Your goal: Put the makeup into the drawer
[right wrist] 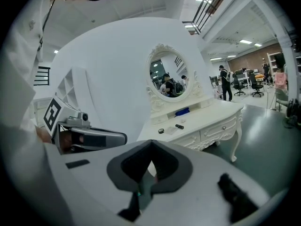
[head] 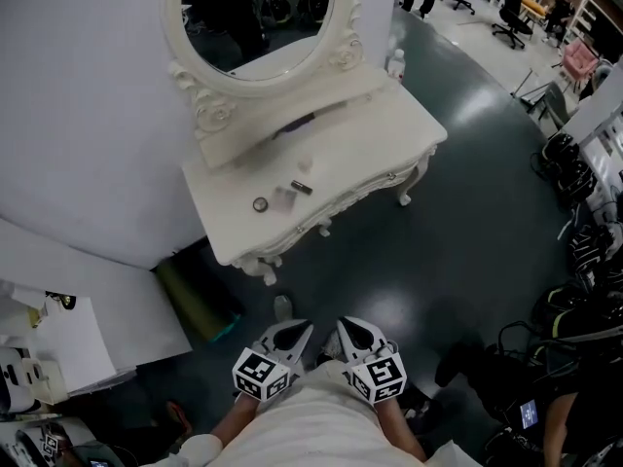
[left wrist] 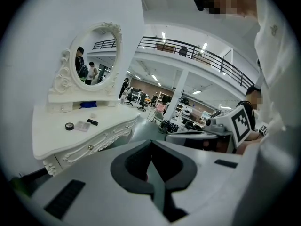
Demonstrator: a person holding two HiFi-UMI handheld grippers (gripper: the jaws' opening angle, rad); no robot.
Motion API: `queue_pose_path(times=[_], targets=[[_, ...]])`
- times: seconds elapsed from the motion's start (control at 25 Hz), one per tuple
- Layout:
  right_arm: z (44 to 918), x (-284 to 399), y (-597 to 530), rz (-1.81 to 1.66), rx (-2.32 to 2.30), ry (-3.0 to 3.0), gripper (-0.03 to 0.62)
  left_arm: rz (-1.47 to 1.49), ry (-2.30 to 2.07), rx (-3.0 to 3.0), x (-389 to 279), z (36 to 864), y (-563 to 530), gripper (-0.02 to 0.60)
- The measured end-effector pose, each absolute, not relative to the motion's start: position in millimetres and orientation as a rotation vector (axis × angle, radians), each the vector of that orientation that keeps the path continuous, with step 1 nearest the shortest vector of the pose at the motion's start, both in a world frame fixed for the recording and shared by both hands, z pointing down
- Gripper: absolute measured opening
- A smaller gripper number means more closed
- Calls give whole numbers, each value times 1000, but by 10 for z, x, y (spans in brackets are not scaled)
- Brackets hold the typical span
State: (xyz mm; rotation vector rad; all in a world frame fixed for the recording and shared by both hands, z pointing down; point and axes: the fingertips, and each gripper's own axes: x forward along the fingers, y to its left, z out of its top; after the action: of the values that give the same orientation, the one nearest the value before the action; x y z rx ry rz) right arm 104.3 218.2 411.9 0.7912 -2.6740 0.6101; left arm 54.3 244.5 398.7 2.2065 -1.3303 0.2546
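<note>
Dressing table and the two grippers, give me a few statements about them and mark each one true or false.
1. The left gripper and the right gripper are both shut and hold nothing. True.
2. The round compact is already inside a drawer. False: it lies on the tabletop.
3. The drawer fronts are closed. True.
4. The left gripper touches the black tube. False: the tube lies on the tabletop, and both grippers are well clear of the table, close to the person's body.
5. The mirror is rectangular. False: it is oval, in a carved white frame.
</note>
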Motion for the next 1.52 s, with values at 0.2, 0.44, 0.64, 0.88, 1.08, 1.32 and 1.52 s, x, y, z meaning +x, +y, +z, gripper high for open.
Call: queue_pose_path(times=[0.2, 0.44, 0.64, 0.88, 1.08, 1.32, 1.52], targets=[[4096, 981, 1983, 586, 864, -2648, 8, 233, -1266, 2254, 480, 3965, 2195, 11], [3934, 723, 1690, 510, 953, -2637, 8, 227, -1201, 2339, 203, 3902, 1850, 11], [3804, 402, 1370, 467, 1022, -2622, 8, 229, -1172, 2405, -156, 3781, 1508, 11], [3787, -1, 1093, 456, 1066, -2584, 8, 263, -1147, 2445, -616, 3778, 1228, 11], [3863, -272, 989, 473, 1100, -2534, 8, 281, -1092, 2444, -896, 3858, 1093, 11], [4031, -498, 860, 485, 1124, -2487, 8, 315, -1010, 2454, -1052, 3994, 1001, 11], [4181, -578, 859, 504, 1053, -2496, 8, 298, -1010, 2419, -1126, 4108, 929, 11]])
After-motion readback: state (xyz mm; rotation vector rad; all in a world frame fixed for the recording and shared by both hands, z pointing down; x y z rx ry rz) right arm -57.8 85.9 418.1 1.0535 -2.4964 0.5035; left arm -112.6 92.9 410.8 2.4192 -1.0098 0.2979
